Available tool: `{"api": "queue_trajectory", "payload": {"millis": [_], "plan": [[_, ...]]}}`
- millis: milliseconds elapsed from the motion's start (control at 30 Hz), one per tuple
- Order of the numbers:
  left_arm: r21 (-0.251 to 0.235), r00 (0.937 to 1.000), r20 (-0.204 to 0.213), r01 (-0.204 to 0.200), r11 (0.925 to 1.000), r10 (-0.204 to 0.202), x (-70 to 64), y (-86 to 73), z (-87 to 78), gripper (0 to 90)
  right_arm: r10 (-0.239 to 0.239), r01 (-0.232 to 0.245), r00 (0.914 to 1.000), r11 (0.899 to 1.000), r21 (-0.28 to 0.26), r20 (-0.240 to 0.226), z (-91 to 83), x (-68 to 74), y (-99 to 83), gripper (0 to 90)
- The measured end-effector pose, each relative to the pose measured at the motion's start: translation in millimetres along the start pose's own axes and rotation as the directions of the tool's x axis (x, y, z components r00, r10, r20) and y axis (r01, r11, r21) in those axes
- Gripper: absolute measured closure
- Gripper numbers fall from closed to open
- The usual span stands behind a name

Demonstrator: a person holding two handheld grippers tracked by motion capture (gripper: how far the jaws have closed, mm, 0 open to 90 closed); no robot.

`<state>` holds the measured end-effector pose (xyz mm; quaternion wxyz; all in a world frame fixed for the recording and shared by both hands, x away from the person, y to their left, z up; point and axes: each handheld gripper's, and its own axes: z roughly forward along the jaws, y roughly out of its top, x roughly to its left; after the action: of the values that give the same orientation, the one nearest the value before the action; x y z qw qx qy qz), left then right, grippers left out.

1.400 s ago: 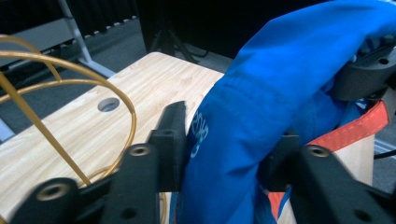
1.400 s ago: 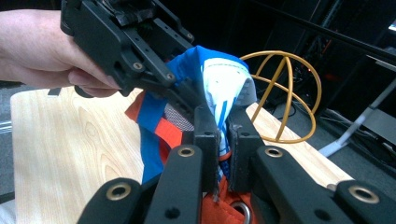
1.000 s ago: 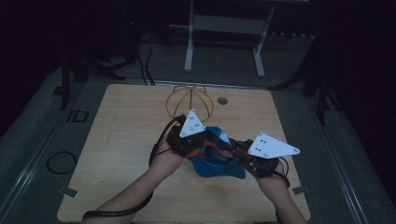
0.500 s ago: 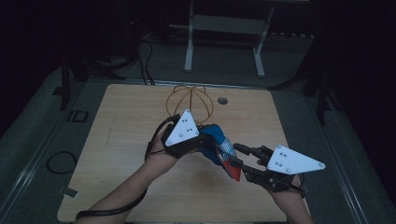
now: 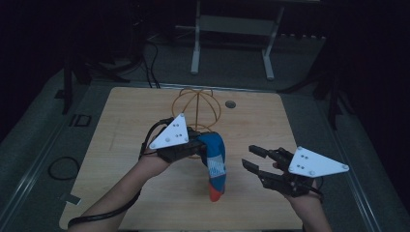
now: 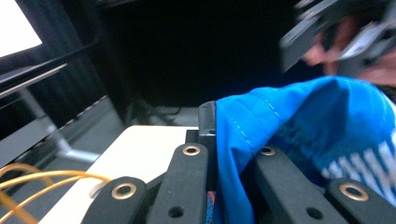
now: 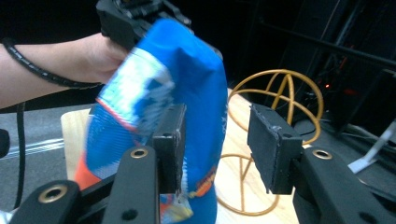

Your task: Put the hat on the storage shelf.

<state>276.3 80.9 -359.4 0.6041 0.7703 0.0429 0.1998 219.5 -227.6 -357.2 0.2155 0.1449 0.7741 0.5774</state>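
Right gripper view: a blue sock (image 7: 182, 93) is seen before the spread, empty jaws of the right gripper (image 7: 215, 144).
From the high view, the sock is seen clamped in the left gripper (image 5: 205, 145), hanging near the table's (image 5: 121, 121) front edge.

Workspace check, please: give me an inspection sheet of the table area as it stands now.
Surface: wooden table, with a round hole near the far edge.
Job's things: blue sock, orange toe hanging down.
Clutter: gold wire stand behind the sock.
Grippers: left claw shut on the sock's top; right claw open, beside the sock.
Cables: black cable trailing past the left forearm.
Surroundings: dark; white frame legs beyond the table.
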Motion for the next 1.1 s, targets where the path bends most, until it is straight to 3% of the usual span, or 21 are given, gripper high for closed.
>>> {"api": "queue_trajectory", "payload": {"millis": [33,167,233,267,333,467,533,633,867,1100], "plan": [[-0.038,0.9990,0.045,-0.005,0.9993,0.007,2.7,-2.8,-2.6,89.1,-0.004,0.004,0.9999,1.000,0.009,-0.012,3.7,1.3,-1.4,55.5],[-0.104,0.9942,0.108,0.012,0.9945,-0.001,9.0,-7.3,-4.7,89.1,-0.012,0.013,0.9989,1.000,0.028,-0.044,22.7,7.7,-7.8,54.0],[-0.139,0.9895,0.144,0.019,0.9901,0.002,10.6,-9.8,-3.0,88.9,-0.014,0.016,0.9980,0.999,0.033,-0.061,28.9,8.7,-9.3,54.6],[-0.156,0.9839,0.179,0.028,0.9874,0.000,10.6,-11.3,-0.8,88.9,-0.013,0.016,0.9972,0.999,0.036,-0.073,31.6,9.2,-9.7,56.9],[-0.158,0.9823,0.184,-0.005,0.9874,0.034,6.8,-12.2,5.0,88.9,-0.043,0.046,0.9963,0.998,0.050,-0.074,36.0,11.4,-9.9,57.1],[-0.156,0.9745,0.221,-0.006,0.9877,0.040,3.0,-10.7,14.9,88.9,-0.046,0.049,0.9967,0.998,0.043,-0.067,37.6,12.3,-10.1,63.5],[-0.164,0.9731,0.228,0.002,0.9864,0.036,2.8,-9.4,17.5,88.9,-0.052,0.055,0.9970,0.997,0.045,-0.057,37.2,12.4,-11.3,68.3],[-0.161,0.9720,0.232,-0.001,0.9869,0.039,3.2,-8.7,18.8,88.9,-0.049,0.051,0.9979,0.998,0.047,-0.041,35.1,12.6,-12.5,89.5],[-0.126,0.9761,0.214,-0.011,0.9919,0.038,6.2,-13.1,11.0,88.7,-0.030,0.030,0.9995,0.999,0.040,0.005,26.4,9.2,-10.1,90.0],[-0.082,0.9748,0.204,-0.075,0.9938,0.090,2.2,-12.1,4.3,87.7,0.001,-0.001,1.0000,1.000,0.004,-0.006,18.9,3.5,-1.4,90.0]]}}
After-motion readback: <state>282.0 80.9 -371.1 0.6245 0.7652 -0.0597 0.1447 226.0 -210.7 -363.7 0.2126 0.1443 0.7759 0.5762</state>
